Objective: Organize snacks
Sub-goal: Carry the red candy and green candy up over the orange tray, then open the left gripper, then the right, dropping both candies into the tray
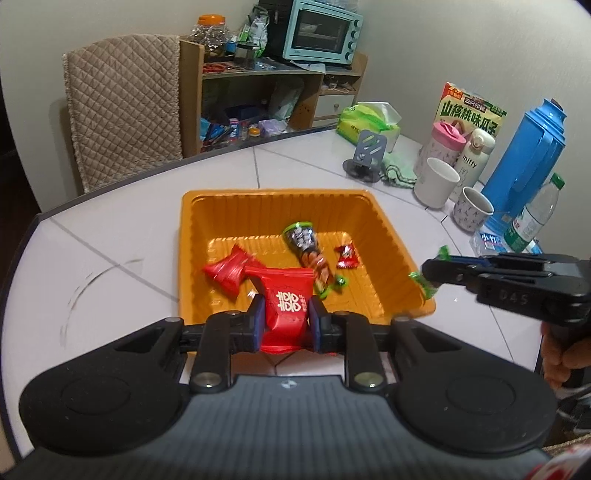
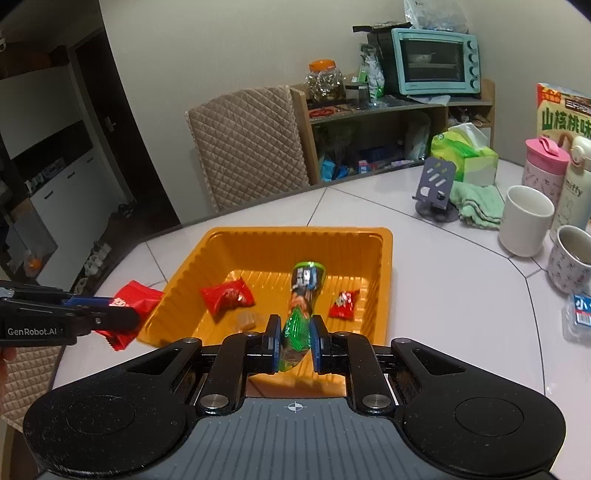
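Observation:
My left gripper [image 1: 286, 314] is shut on a red snack packet [image 1: 286, 295] with white print, held over the near rim of the orange tray [image 1: 273, 194]. In the tray lie another red packet [image 1: 227, 271], a long dark snack pack [image 1: 308, 251] and a small red candy [image 1: 347, 256]. My right gripper [image 2: 294, 339] is shut on a green-wrapped candy [image 2: 295, 325] above the tray's [image 2: 303, 232] near edge. The right wrist view shows the left gripper [image 2: 125, 310] with its red packet [image 2: 138, 297] at the tray's left side. A brownish candy [image 2: 247, 319] also lies in the tray.
At the table's right stand a white mug [image 1: 436, 182], a patterned cup [image 1: 474, 208], a blue thermos [image 1: 528, 155], a water bottle [image 1: 535, 218], a phone stand [image 1: 365, 155], a green cloth and a tissue pack [image 1: 369, 120]. Behind the table are a quilted chair [image 1: 122, 110] and a shelf with a toaster oven [image 1: 321, 31].

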The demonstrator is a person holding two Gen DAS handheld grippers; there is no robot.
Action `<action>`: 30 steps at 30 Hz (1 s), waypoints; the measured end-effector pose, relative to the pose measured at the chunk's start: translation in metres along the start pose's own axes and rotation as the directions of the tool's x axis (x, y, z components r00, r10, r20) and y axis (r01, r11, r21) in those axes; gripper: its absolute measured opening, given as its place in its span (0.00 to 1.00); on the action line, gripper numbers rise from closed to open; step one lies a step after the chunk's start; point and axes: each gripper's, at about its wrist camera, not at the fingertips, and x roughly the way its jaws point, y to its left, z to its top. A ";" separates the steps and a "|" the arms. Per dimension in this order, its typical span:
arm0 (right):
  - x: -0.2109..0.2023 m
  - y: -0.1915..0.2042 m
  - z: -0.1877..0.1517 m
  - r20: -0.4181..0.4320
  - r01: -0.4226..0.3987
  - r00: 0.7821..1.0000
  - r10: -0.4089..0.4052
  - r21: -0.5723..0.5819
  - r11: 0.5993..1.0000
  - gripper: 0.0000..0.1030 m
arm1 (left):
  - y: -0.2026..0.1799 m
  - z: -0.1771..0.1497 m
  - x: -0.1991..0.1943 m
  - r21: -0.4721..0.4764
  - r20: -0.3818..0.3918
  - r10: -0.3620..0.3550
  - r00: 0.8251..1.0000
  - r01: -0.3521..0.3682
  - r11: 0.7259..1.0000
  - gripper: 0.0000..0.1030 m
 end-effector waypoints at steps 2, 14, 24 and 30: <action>0.007 -0.001 0.004 -0.004 -0.001 1.000 0.001 -0.001 1.000 0.16 | -0.002 0.006 0.008 0.000 -0.003 -0.005 1.000 0.005 1.000 0.21; 0.044 -0.015 0.012 -0.048 0.020 0.999 -0.019 0.013 1.000 0.16 | -0.014 0.026 0.063 -0.001 -0.060 -0.027 0.998 0.027 1.000 0.21; 0.054 -0.029 0.011 -0.075 0.041 0.996 -0.038 0.035 0.999 0.16 | -0.023 0.026 0.100 0.023 -0.124 -0.031 0.992 0.034 0.999 0.21; 0.054 -0.034 0.009 -0.083 0.046 0.996 -0.042 0.045 0.998 0.16 | -0.025 0.025 0.116 0.033 -0.154 -0.032 0.988 0.038 0.999 0.22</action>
